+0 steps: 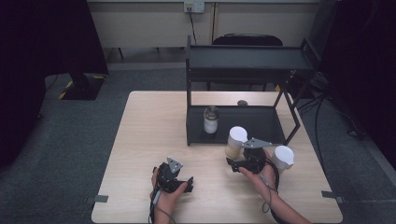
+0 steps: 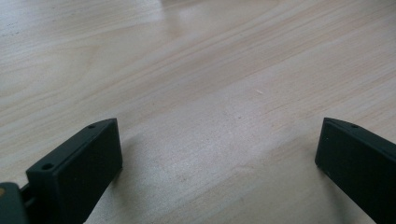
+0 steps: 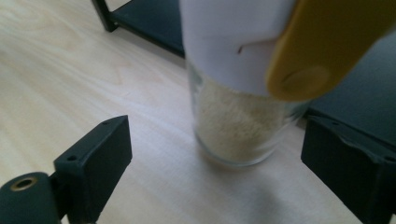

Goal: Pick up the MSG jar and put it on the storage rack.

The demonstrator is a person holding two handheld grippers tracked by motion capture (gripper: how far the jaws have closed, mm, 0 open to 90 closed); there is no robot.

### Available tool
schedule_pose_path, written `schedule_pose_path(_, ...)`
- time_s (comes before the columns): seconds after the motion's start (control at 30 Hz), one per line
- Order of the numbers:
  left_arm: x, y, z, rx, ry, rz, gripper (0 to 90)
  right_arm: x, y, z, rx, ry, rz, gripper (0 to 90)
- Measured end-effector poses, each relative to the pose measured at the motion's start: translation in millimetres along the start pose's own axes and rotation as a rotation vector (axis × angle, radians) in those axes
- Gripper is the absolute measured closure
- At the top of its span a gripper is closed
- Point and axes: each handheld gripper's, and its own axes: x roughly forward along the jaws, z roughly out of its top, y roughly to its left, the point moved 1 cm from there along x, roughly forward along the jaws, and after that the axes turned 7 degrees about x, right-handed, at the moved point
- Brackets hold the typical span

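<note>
Right gripper view looks closely at the jar (image 3: pixel 238 116), a clear glass one with pale grains in its lower part and a white label above, standing on the table (image 3: pixel 84 74) between that gripper's two black jaws, which stand apart on either side without touching it; a yellow piece (image 3: pixel 322 42) crosses in front of the label. High view places this jar (image 1: pixel 235 141) just in front of the black shelf (image 1: pixel 243 121), with the right gripper (image 1: pixel 240 164) near it and a second white-topped jar (image 1: pixel 283 157) to the right. A third jar (image 1: pixel 211 120) stands on the shelf's lower level. Left gripper (image 1: pixel 180 183) rests near the table's near edge; left gripper view shows its jaws wide apart over bare wood.
</note>
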Motion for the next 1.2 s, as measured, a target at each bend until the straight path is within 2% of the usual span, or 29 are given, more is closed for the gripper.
schedule_pose_path(0.1,0.0,0.0,0.0,0.0,0.0,0.0,0.0,2.8,1.0,-1.4,0.008,-0.017,-0.016,11.9)
schedule_pose_path(0.23,-0.1,-0.8,-0.2,-0.004,-0.001,0.003,0.0,6.6,2.9,-4.2,-0.007,-0.05,-0.046,14.3)
schedule_pose_path(0.47,-0.1,-0.8,-0.2,-0.003,0.0,0.003,0.0,12.1,2.8,-7.7,-0.03,-0.099,-0.068,21.0)
schedule_pose_path(0.53,-0.1,-0.8,-0.2,-0.003,0.0,0.003,0.0,13.8,1.5,-7.3,-0.023,-0.103,-0.056,23.6)
schedule_pose_path(0.7,-0.1,-0.7,-0.1,-0.003,0.0,0.002,0.0,16.2,5.5,-10.1,-0.039,-0.143,-0.07,25.7)
schedule_pose_path(0.8,-0.1,-0.7,-0.2,-0.003,0.0,0.003,0.0,17.4,6.6,-8.7,-0.05,-0.147,-0.074,28.0)
schedule_pose_path(1.0,-0.1,-0.7,-0.2,-0.003,0.0,0.003,0.0,18.8,-0.6,-12.0,-0.025,-0.17,-0.043,29.9)
schedule_pose_path(1.2,-0.1,-0.7,-0.2,-0.003,0.0,0.003,0.0,18.9,-1.3,-11.8,-0.04,-0.175,-0.034,30.6)
